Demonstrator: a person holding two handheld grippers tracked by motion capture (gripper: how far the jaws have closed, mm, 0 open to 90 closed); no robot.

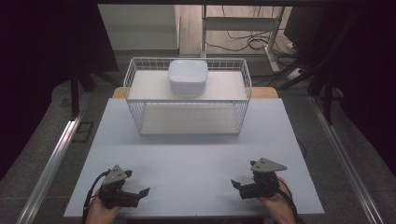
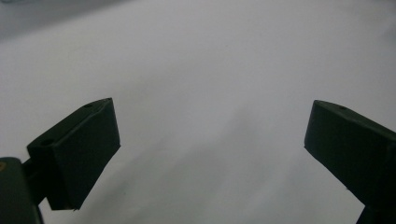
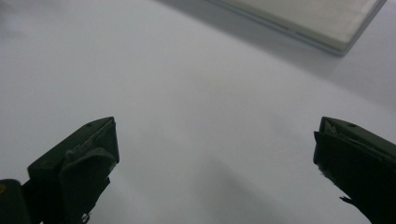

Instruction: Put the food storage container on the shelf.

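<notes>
A pale lavender-white flat desk (image 1: 196, 158) carries a white wire-mesh two-tier rack (image 1: 187, 95) at its far middle, standing with its long open side toward the person. On the rack's upper white shelf board sits a white, rounded-square, shallow plastic container (image 1: 187, 76), placed near the centre and toward the back edge of that shelf; the lower shelf board beneath it is bare. At the near edge of the desk, the left gripper (image 1: 140, 193), black with a grey three-cornered plate on top, is held in the person's left hand (image 1: 100, 212) close to the near left corner, its fingers (image 2: 79, 154) pointing inward toward the middle of the desk. In the left gripper view those fingers stand wide apart with plain desk surface between them, gripping nothing. The right gripper (image 1: 237, 185), also black with a grey plate, is held in the person's right hand (image 1: 278, 207) close to the near right corner, pointing inward toward the left one, the two well apart. In the right gripper view its fingers (image 3: 81, 165) are likewise spread wide over bare desk, empty, and the corner of the rack's pale lower board (image 3: 317, 18) shows at the upper right. Both grippers are well apart from the rack. Beyond the desk lie a grey floor, dark cables and a metal frame leg.
</notes>
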